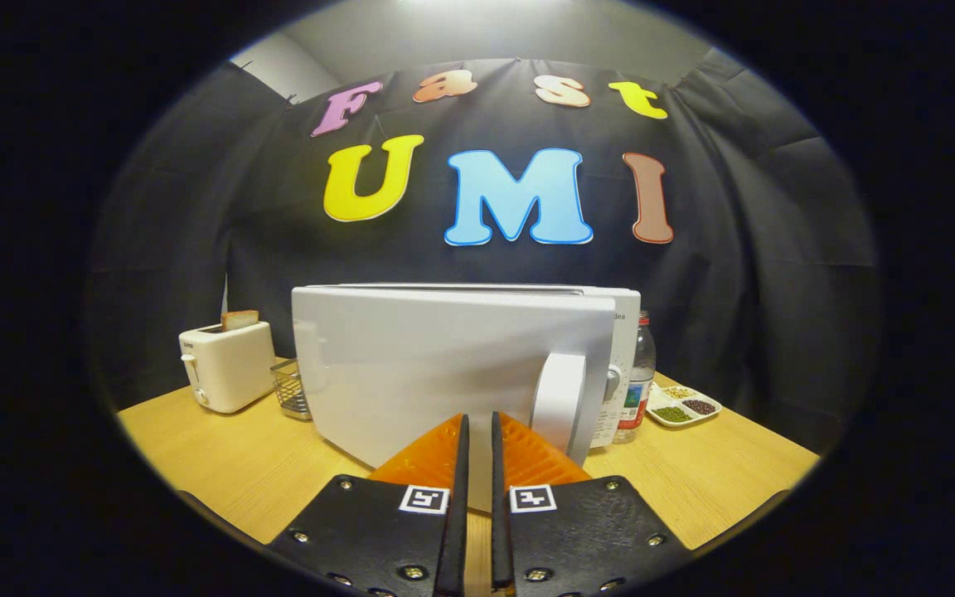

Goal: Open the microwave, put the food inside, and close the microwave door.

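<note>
Partial letters "dea" on the microwave (625, 316) front's upper corner.

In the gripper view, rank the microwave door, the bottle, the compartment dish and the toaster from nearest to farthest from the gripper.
The gripper has its fingers nearly together, holding nothing.
1. Microwave door: just ahead of the fingertips.
2. Bottle: beside the microwave, right of the fingers.
3. Compartment dish and toaster: dish beyond the bottle, toaster far left; too close to call.

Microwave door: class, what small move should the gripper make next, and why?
Probably a gentle push forward on the microwave door. It looks ajar, angled away from the microwave body, and the gripper, fingers together and holding nothing, is right at its front.
</note>
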`<state>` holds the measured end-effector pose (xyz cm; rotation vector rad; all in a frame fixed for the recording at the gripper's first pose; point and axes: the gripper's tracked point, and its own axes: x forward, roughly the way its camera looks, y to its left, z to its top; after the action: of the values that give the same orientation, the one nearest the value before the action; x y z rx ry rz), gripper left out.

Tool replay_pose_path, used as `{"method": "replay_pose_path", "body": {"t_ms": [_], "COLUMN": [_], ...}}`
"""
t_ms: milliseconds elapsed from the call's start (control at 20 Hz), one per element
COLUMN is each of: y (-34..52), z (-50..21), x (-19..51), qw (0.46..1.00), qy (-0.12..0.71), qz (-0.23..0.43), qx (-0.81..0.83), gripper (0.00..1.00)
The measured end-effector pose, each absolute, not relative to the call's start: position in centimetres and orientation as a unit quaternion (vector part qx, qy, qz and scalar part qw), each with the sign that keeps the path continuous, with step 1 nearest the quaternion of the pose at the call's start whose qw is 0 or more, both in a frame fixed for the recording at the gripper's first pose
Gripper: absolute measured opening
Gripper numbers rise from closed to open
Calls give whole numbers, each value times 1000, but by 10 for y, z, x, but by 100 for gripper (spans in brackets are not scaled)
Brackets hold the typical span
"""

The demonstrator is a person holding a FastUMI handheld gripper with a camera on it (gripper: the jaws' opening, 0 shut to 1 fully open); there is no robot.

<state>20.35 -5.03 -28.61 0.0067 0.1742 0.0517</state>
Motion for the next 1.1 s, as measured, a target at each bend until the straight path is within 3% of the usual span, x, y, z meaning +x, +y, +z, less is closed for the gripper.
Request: {"method": "replay_pose_path", "body": {"t_ms": [650, 700, 900, 1100], "y": [-67, -68, -68, -65], "z": [-296, -297, -294, -297], "x": [314, 324, 325, 320], "qw": [993, 995, 996, 993], "qy": [105, 94, 73, 110], "qz": [-21, -28, -48, -40], "qx": [44, 22, -31, -11], "gripper": [13, 16, 15, 11]}}
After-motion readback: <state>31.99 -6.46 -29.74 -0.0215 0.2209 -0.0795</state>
